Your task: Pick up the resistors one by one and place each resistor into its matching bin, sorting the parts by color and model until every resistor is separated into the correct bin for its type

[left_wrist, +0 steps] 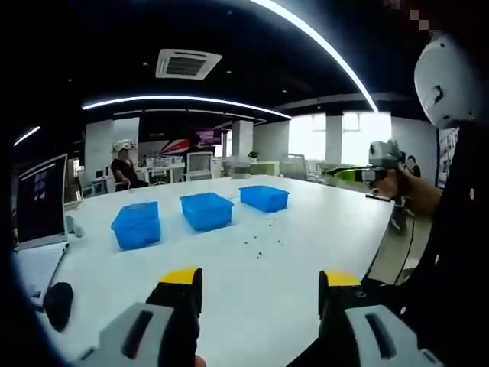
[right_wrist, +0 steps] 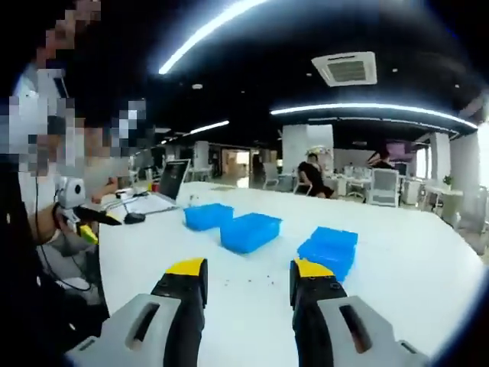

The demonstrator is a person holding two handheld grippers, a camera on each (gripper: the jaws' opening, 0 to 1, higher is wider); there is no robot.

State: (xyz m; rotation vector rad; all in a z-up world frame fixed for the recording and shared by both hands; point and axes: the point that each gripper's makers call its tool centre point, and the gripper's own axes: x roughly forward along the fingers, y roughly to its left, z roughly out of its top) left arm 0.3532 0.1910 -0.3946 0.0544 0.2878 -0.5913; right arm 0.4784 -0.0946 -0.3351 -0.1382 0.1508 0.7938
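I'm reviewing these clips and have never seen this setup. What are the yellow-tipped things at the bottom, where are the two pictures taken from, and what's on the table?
A person holds a pair of hand tongs in each hand; a camera rides on each, looking forward along its jaws. In the left gripper view the left tongs stand open and empty; the right tongs are likewise in the right gripper view. Each view also catches the person's other hand at its edge. On the white table sit three blue bins in a row, with tiny dark resistors scattered in front of them. A laptop sits on the table farther off. Nothing is held.
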